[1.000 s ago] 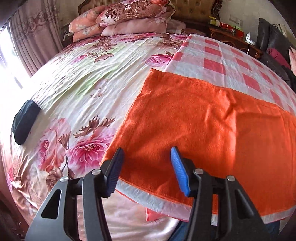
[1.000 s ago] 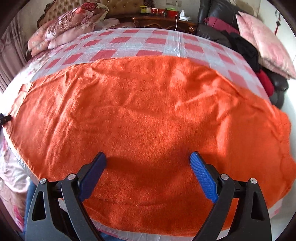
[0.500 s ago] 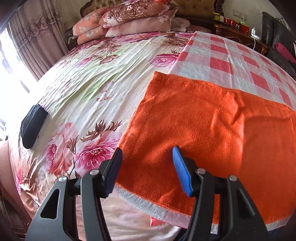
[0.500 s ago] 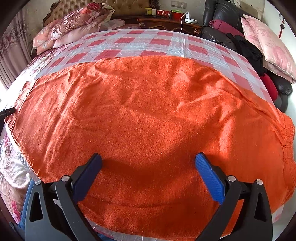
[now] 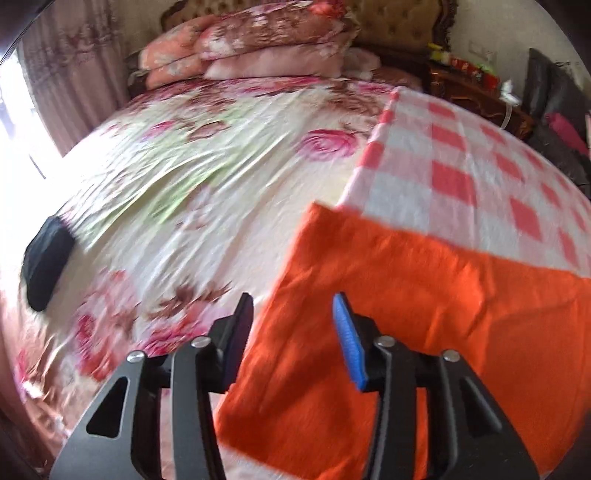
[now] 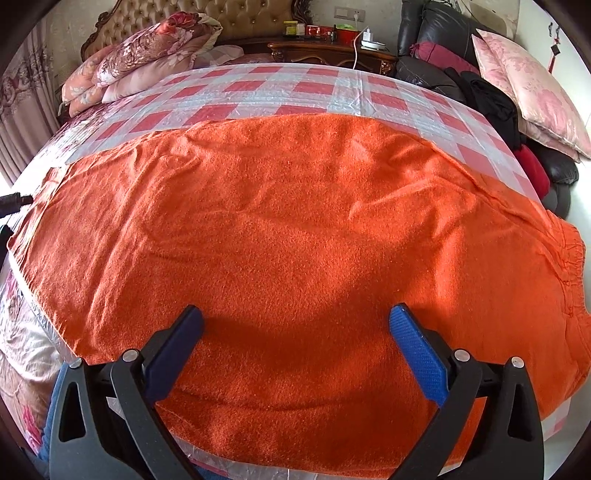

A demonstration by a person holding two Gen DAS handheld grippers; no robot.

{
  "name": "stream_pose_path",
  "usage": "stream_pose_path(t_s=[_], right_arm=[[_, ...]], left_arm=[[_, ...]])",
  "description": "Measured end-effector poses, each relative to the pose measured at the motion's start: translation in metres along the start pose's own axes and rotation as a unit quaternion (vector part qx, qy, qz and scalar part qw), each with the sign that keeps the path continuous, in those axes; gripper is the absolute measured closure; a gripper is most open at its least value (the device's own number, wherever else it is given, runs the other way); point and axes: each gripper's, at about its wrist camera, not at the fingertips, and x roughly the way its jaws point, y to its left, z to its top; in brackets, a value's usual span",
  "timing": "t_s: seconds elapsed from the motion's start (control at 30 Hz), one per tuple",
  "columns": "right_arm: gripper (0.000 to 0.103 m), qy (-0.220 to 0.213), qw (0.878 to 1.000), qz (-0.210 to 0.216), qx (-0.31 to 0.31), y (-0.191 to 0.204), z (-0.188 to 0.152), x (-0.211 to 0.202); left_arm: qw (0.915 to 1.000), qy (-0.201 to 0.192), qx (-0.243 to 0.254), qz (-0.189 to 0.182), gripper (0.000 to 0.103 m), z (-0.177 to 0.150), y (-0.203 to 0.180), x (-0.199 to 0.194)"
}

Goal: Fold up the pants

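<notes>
Bedroom setting: a wide bed with a floral pink-and-cream bedspread [image 5: 177, 192] carries a red-and-white checked plastic sheet [image 6: 280, 88], and the orange fleece pants [image 6: 295, 229] lie spread flat on that sheet. A stack of folded floral quilts [image 5: 258, 40] rests at the tufted headboard [image 6: 236, 18]. A dark wooden bedside cabinet [image 6: 325, 51] stands behind the bed, and a black leather sofa [image 6: 436, 40] with pink cushions [image 6: 524, 88] stands to the right. A small black pouch-like object [image 5: 48, 262] lies near the left edge of the bedspread. The left gripper [image 5: 293, 332] hovers over the hem-end corner of the pants, jaws apart, with its left finger over the bedspread and its right finger over the orange fabric; the left wrist view is motion-blurred. The right gripper [image 6: 295, 336] hovers above the middle of the pants near their front edge, jaws wide apart and holding nothing. The elastic waistband [image 6: 569, 254] lies at the right end.
</notes>
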Motion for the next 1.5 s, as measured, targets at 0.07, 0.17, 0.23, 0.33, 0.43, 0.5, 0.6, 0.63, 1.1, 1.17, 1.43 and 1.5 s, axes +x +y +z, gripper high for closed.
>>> stream_pose_path(t_s=[0.07, 0.17, 0.23, 0.33, 0.43, 0.5, 0.6, 0.63, 1.1, 1.17, 1.43, 1.5], right_arm=[[0.005, 0.002, 1.000, -0.003, 0.004, 0.000, 0.000, 0.000], [0.005, 0.007, 1.000, -0.004, 0.005, 0.000, -0.002, -0.002], [0.005, 0.007, 1.000, -0.004, 0.005, 0.000, -0.004, -0.003], [0.005, 0.012, 1.000, -0.009, 0.008, 0.001, -0.003, -0.003], [0.006, -0.005, 1.000, 0.003, 0.020, -0.004, 0.000, -0.014], [0.006, -0.032, 0.999, 0.011, 0.036, -0.017, 0.004, -0.029], [0.006, -0.056, 0.995, -0.008, 0.088, -0.060, 0.014, -0.043], [0.006, -0.056, 0.992, -0.016, 0.108, -0.077, 0.016, -0.044], [0.013, -0.011, 0.968, -0.205, 0.147, -0.199, -0.014, -0.020], [0.011, -0.007, 0.962, -0.234, 0.143, -0.195, -0.016, -0.024], [0.011, -0.048, 0.974, -0.166, 0.146, -0.154, 0.008, -0.041], [0.010, -0.051, 0.983, -0.120, 0.126, -0.126, 0.015, -0.042]], left_arm=[[0.9997, 0.006, 0.008, -0.021, 0.058, 0.012, -0.002, 0.012], [0.9995, 0.009, 0.025, -0.017, 0.054, 0.027, 0.001, 0.024], [0.9983, 0.025, 0.044, -0.030, 0.054, 0.032, 0.000, 0.036], [0.9971, 0.019, 0.067, -0.030, 0.051, 0.042, 0.004, 0.043], [0.9966, 0.021, 0.076, -0.025, 0.051, 0.048, 0.006, 0.048], [0.9963, 0.018, 0.082, -0.019, 0.051, 0.049, 0.004, 0.049], [0.9959, 0.014, 0.089, 0.007, 0.050, 0.049, -0.003, 0.048], [0.9956, 0.011, 0.091, 0.019, 0.050, 0.049, -0.006, 0.048], [0.9932, -0.014, 0.062, 0.098, 0.046, 0.043, -0.023, 0.018], [0.9934, -0.053, 0.061, 0.080, 0.045, 0.032, -0.044, -0.017], [0.9739, -0.003, 0.125, -0.189, 0.040, -0.071, -0.185, -0.068], [0.9627, 0.010, 0.159, -0.219, 0.040, -0.095, -0.218, -0.071]])
